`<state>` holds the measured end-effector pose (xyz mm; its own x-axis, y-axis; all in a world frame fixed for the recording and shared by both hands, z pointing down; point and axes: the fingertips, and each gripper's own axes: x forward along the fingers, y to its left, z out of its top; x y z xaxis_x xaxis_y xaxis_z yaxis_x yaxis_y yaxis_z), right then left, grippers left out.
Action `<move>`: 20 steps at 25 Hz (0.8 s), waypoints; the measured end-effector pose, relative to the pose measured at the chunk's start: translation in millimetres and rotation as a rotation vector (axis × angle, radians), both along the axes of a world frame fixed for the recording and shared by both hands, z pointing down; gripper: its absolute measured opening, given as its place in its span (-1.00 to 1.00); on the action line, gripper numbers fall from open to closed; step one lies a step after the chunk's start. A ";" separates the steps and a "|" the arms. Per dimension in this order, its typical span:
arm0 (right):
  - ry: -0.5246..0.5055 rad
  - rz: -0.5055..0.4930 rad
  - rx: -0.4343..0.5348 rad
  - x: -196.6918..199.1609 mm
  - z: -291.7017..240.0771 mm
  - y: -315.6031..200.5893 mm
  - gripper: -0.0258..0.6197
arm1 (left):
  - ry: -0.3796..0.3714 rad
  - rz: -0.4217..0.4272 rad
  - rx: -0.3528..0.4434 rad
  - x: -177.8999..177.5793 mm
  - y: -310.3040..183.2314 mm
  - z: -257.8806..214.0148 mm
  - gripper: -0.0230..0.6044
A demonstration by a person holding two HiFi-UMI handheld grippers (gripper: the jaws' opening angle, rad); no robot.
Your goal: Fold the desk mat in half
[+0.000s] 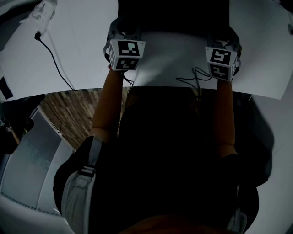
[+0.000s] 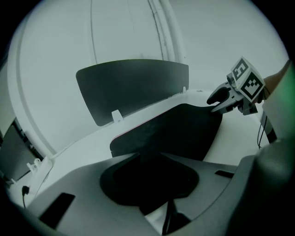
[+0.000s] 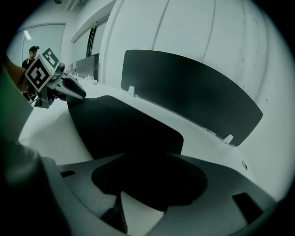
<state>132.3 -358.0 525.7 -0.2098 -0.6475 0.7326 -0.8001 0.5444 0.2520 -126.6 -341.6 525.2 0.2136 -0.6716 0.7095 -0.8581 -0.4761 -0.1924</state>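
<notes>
grippers are sitting side by side in the head view, the left gripper (image 1: 122, 35) and the right gripper (image 1: 225, 41) both reaching across the white desk (image 1: 78, 50) to the near edge of the dark desk mat (image 1: 174, 13), one at each near corner; a black cable (image 1: 54, 61) is trailing over the desk to the left. in the left gripper view, the left gripper's jaws are pressing together on the desk mat's edge, and the sheet is spreading away toward the right gripper (image 2: 215, 99), which is pinching the other corner, with a dark partition panel (image 2: 133, 87) standing behind. in the right gripper view, the right gripper's jaws are likewise clamping the desk mat's edge, the sheet stretching over to the left gripper (image 3: 76, 92).
</notes>
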 end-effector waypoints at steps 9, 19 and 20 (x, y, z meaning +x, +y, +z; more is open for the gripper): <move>-0.006 0.017 0.011 1.5 1.0 -4.9 -0.18 | -0.022 0.013 0.016 4.0 -9.0 1.7 -0.57; -0.004 0.026 0.018 -0.4 3.9 -16.4 -0.18 | -0.031 0.012 0.020 2.3 -19.1 5.4 -0.57; -0.004 0.026 0.019 -0.7 4.4 -16.7 -0.18 | -0.031 0.012 0.019 2.1 -19.2 6.2 -0.57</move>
<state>131.6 -374.7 530.1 -0.1960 -0.6665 0.7193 -0.8149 0.5187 0.2586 -124.5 -360.7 531.3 0.1999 -0.6823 0.7032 -0.8458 -0.4824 -0.2276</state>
